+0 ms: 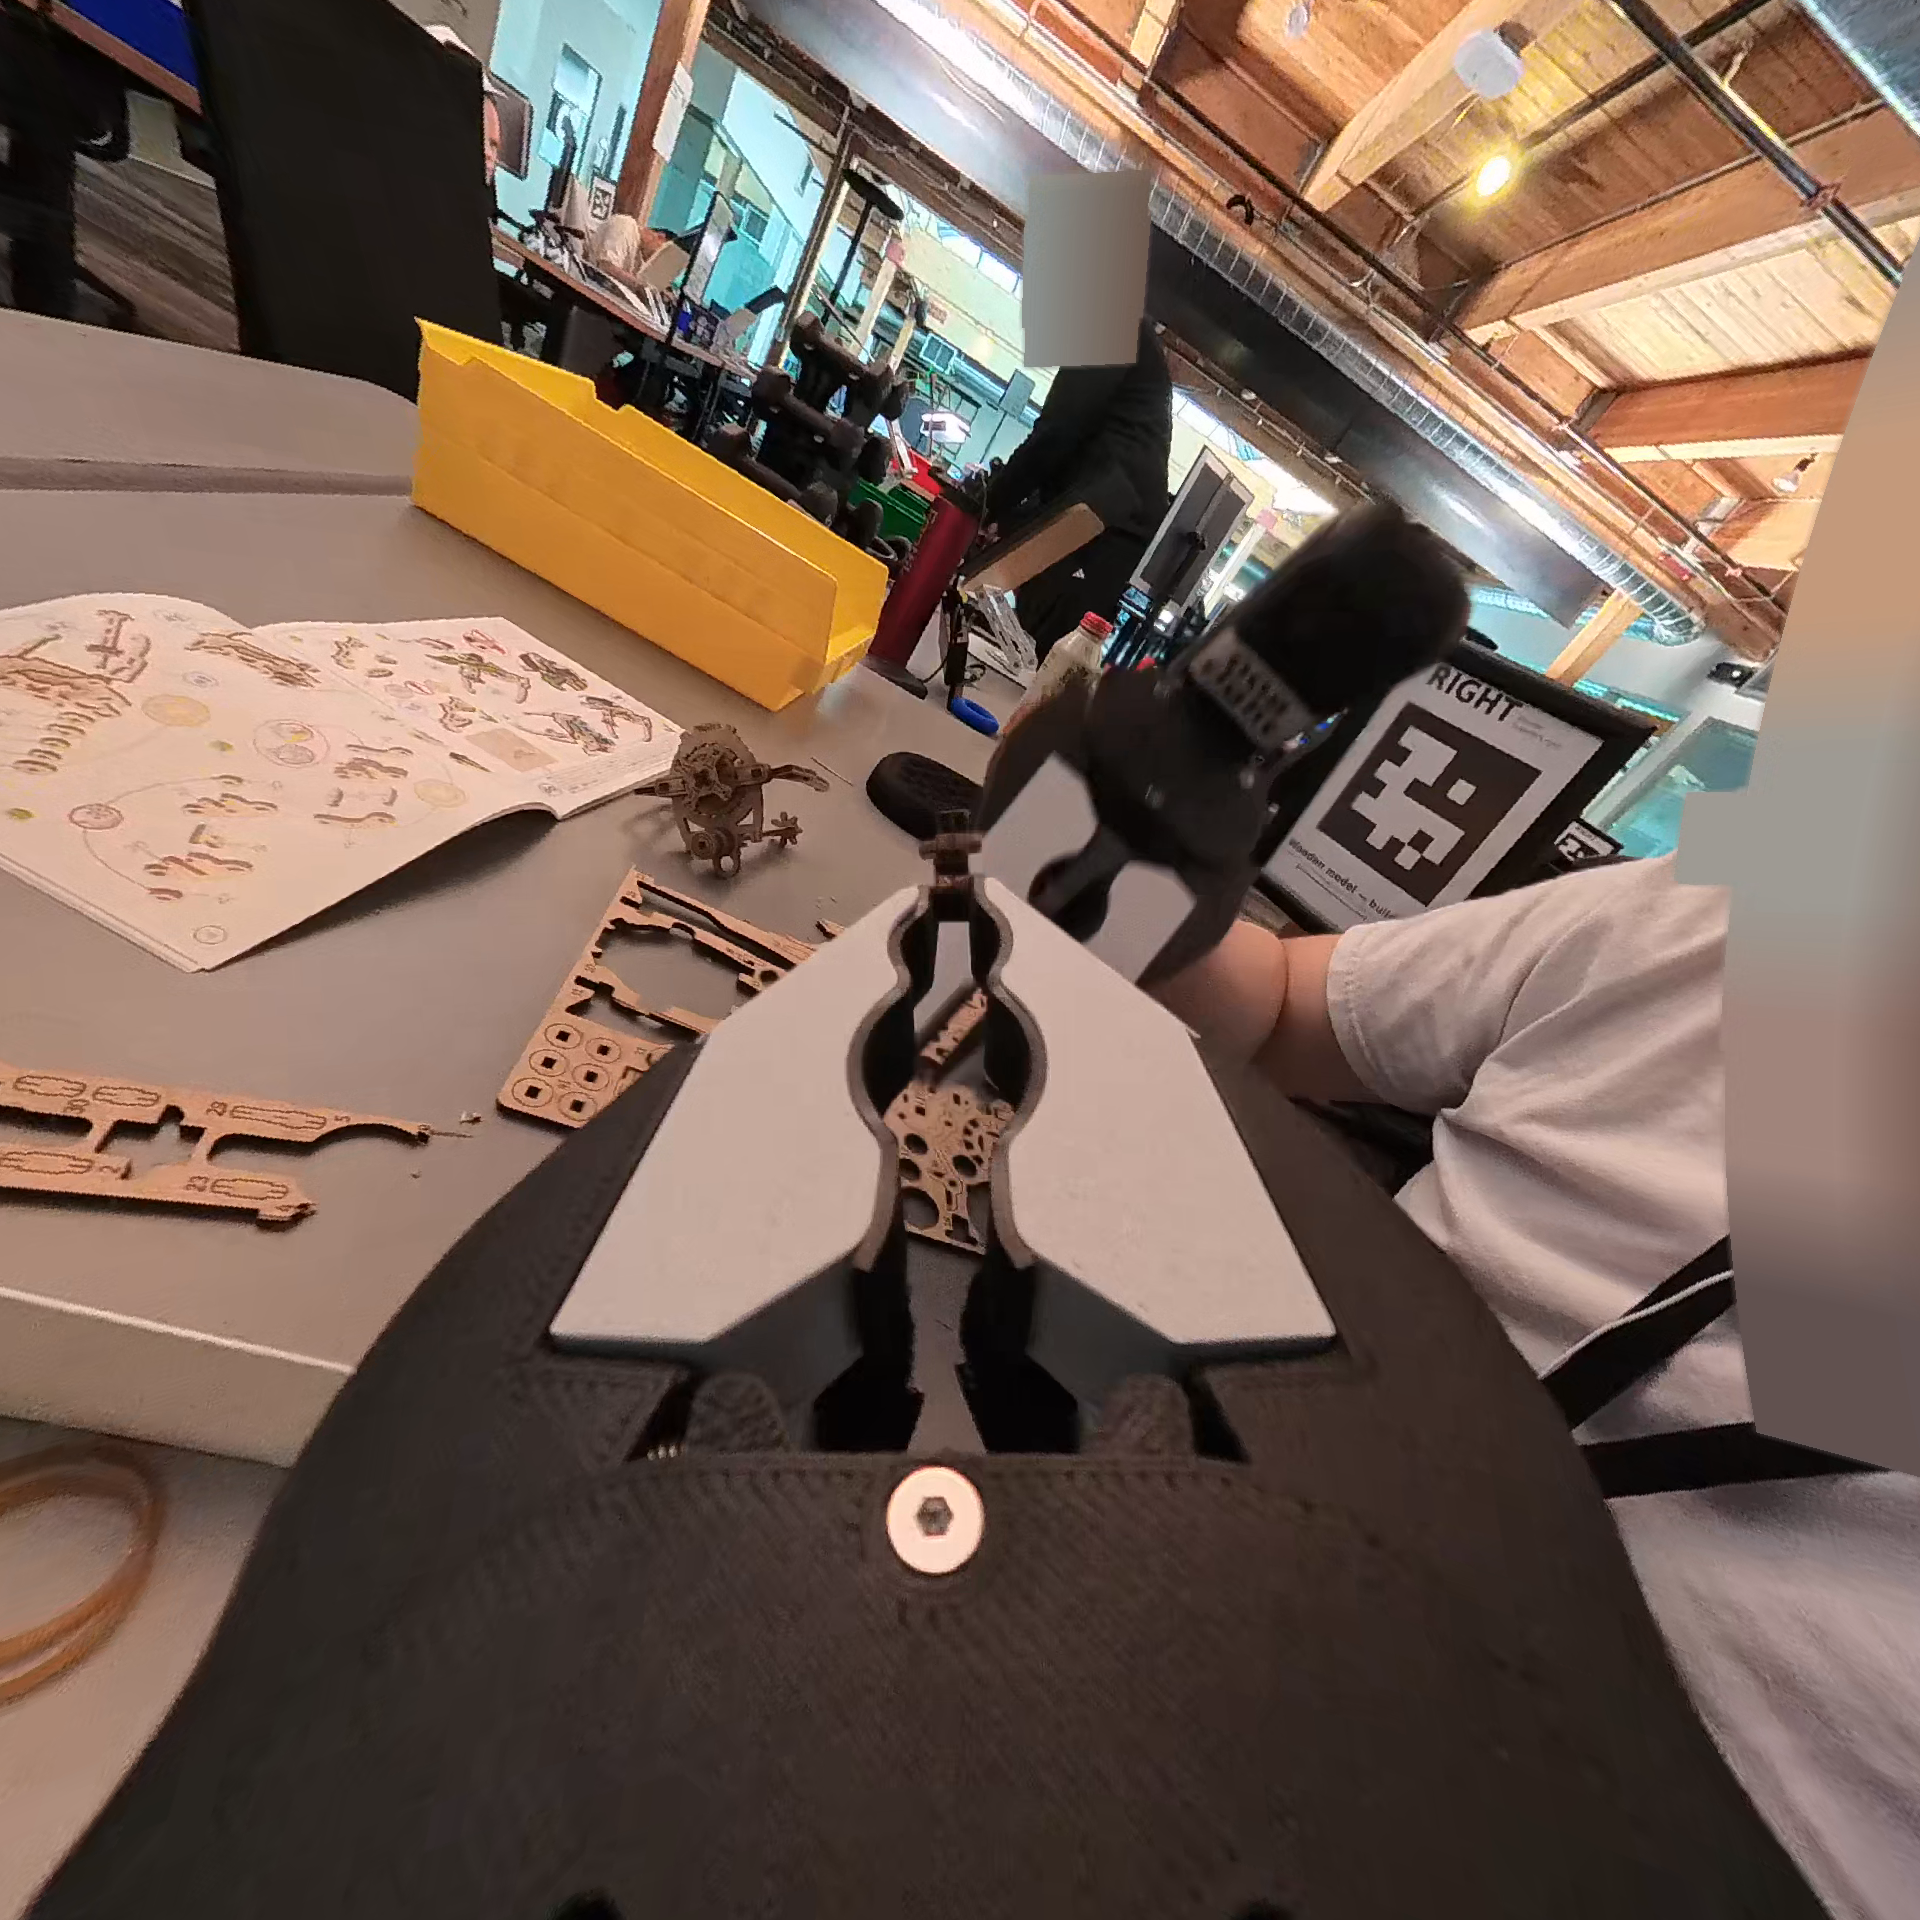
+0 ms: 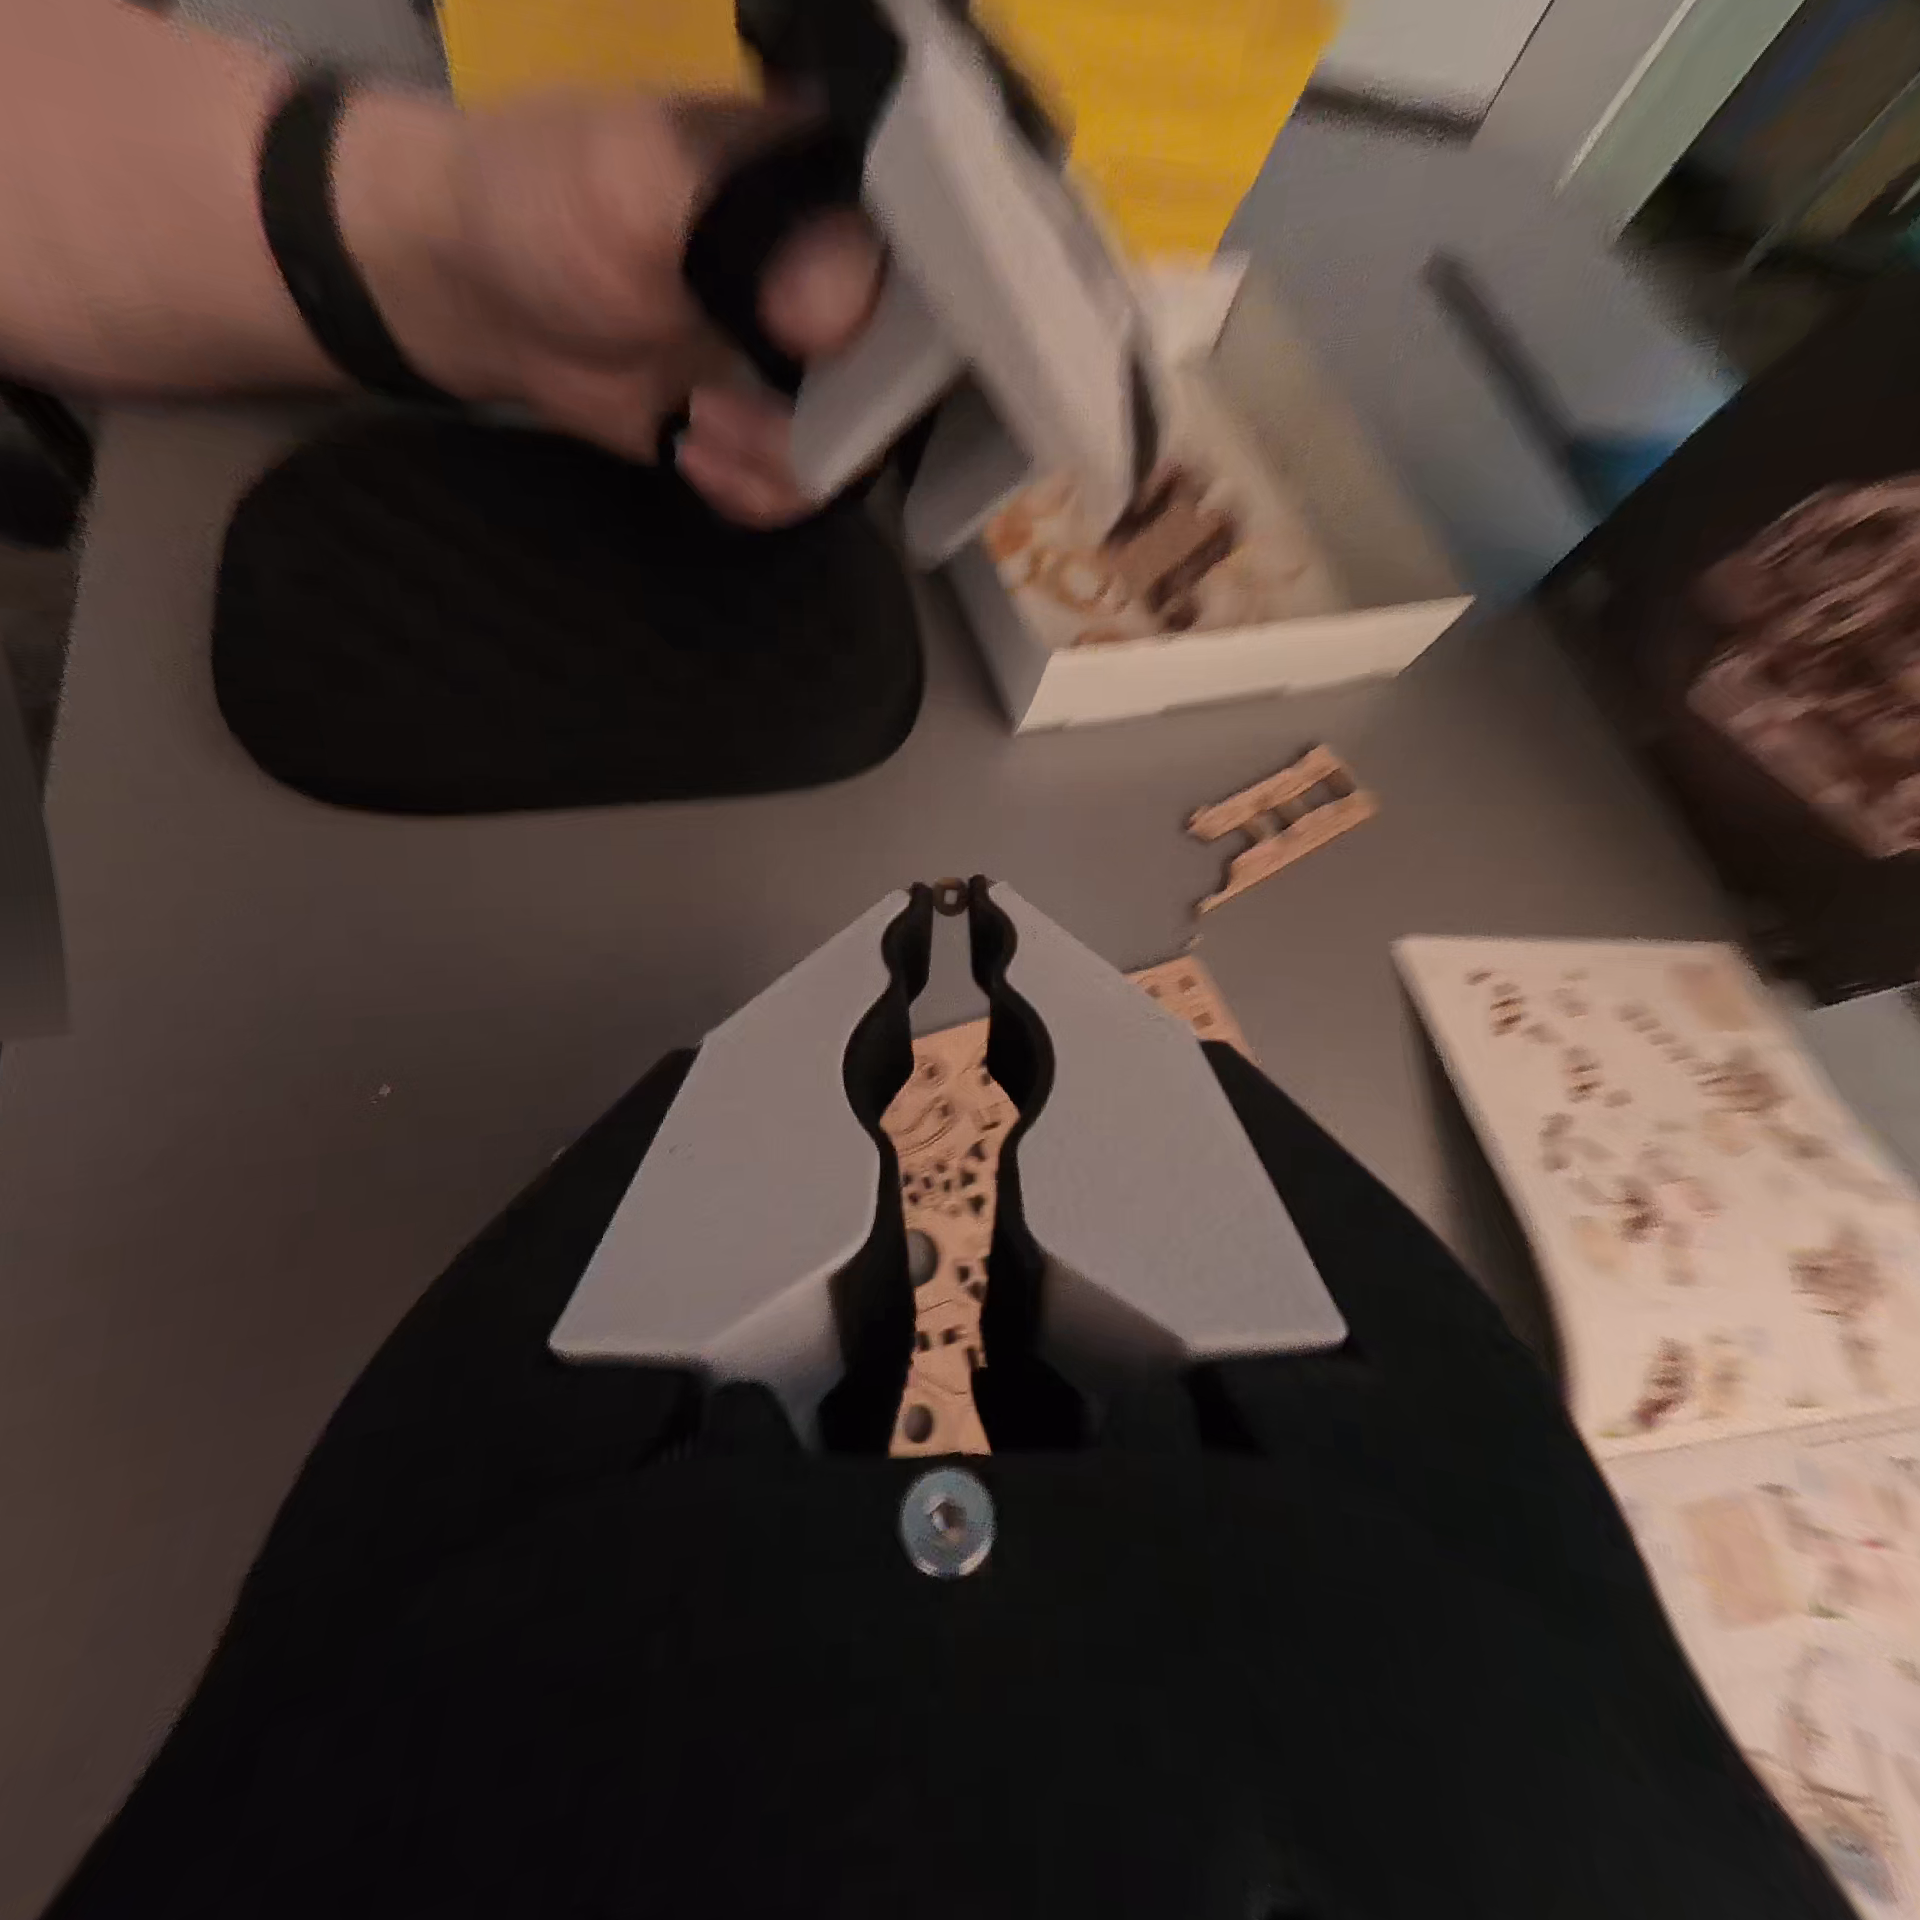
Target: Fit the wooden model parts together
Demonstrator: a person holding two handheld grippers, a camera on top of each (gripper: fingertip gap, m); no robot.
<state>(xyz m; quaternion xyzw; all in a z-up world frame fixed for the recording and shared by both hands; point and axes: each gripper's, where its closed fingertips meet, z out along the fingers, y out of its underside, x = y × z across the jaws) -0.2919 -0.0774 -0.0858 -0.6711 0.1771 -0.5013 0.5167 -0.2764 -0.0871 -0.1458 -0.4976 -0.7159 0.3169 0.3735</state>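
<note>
My left gripper [image 1: 948, 883] is shut on a small dark wooden pin-like part [image 1: 948, 847] held above the table. My right gripper [image 2: 948, 894] is shut on a tiny wooden ring [image 2: 948, 896]. In the left wrist view the right gripper [image 1: 1049, 831] hangs just right of and beyond my left tips. In the right wrist view the left gripper [image 2: 997, 270] shows blurred at the top in a hand. A part-built wooden model [image 1: 727, 795] stands on the grey table [image 1: 395, 997]. Punched wooden sheets [image 1: 644, 1008] lie flat; one [image 2: 945, 1195] lies under my right gripper.
An open instruction booklet [image 1: 281, 748] lies at left, also in the right wrist view [image 2: 1662, 1195]. A yellow bin [image 1: 634, 530] stands behind it. A black pad [image 2: 561, 623] and a white box of parts [image 2: 1174, 603] lie ahead. Rubber bands [image 1: 73, 1558] lie near the table edge. One gripper's finger ends stand about 7 cm off the other's. Both grippers' tips are roughly 20 cm from the part-built wooden model [image 1: 727, 795].
</note>
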